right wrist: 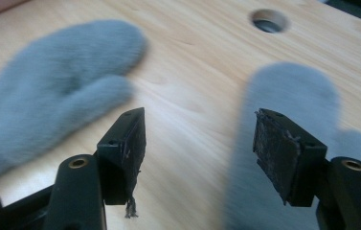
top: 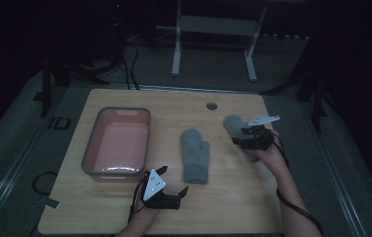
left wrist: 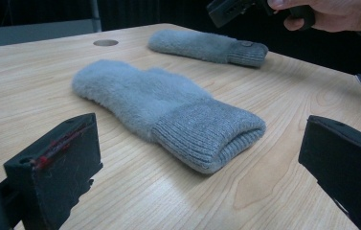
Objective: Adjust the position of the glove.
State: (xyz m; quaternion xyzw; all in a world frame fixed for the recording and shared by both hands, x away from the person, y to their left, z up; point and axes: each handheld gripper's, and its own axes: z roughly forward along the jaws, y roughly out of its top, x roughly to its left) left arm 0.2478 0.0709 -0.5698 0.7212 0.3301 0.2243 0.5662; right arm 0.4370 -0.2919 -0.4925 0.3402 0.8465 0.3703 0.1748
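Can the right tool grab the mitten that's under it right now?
Probably yes. The right tool hangs just above the far mitten with its jaws open and nothing between them. Nothing lies on that mitten, and the other mitten lies apart.

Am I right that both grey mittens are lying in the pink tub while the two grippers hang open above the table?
Not quite: the tub holds nothing. Both mittens lie on the table to its right, as the high view shows. The left gripper and right gripper are indeed open.

Dim, underexposed high view; right gripper view bright but motion-blurred.
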